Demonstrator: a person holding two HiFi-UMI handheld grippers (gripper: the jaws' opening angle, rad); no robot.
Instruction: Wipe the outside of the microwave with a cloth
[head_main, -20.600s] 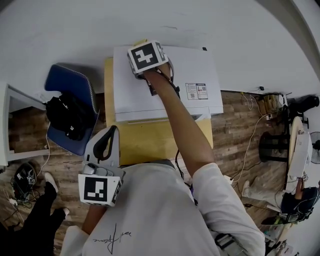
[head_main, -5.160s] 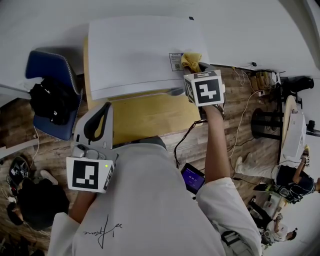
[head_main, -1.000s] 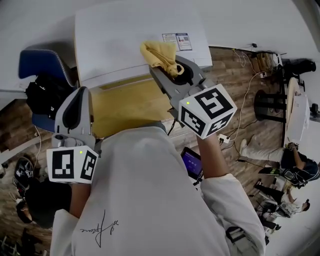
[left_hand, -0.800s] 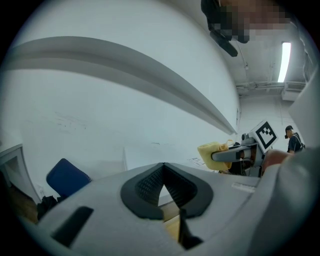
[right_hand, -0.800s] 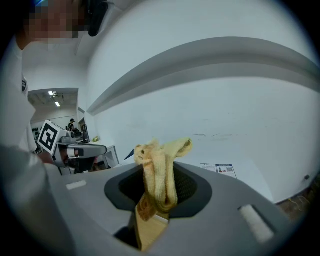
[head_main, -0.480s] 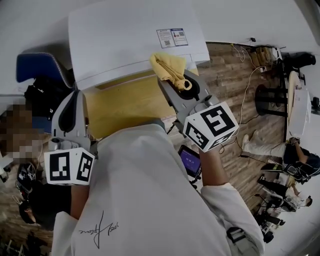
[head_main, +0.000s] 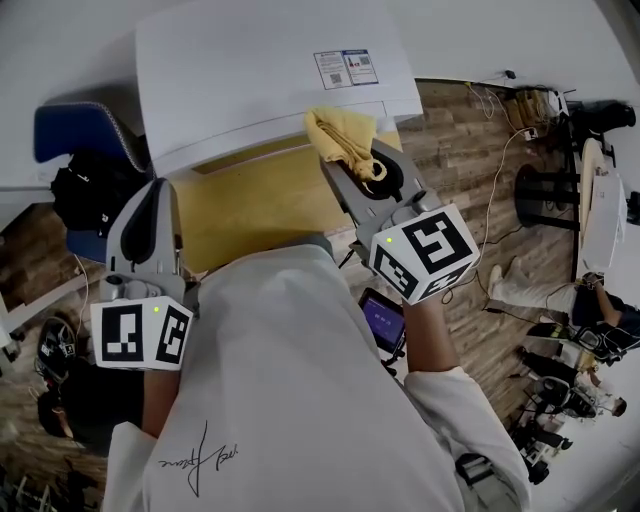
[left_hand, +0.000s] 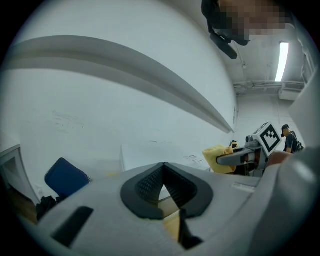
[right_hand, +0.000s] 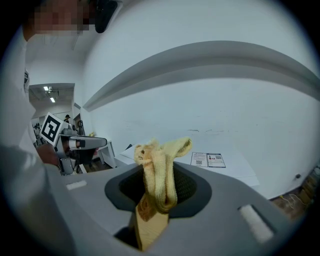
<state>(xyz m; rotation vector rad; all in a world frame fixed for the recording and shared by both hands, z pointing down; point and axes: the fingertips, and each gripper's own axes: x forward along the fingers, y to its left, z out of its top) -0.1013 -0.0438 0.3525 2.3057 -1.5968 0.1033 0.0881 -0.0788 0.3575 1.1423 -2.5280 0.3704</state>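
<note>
Microwave is a big white box at the back of a yellow table, close to the white wall. It looks hard, smooth and heavy, so I think it will stay put when rubbed.

At far left a blue chair stands near the table, with a black bag on it. Next comes the left gripper. Its jaws are pressed together with nothing in them. It hangs over the table's left side, apart from the microwave.

More to the right is the yellow cloth, at the microwave's front edge near the right corner. I cannot tell if it touches the box. It is soft, light and floppy, so it should bend round corners, but it could slip out. The right gripper has its jaws closed tight on the cloth's bunched middle, and a loose tuft pokes out past the tips. That looks like a good place to hold it.

The box's right side ends just past a sticker. Beyond is open wood floor, so there is room to reach round there. The back looks tight against the wall. Cables lie further right.
</note>
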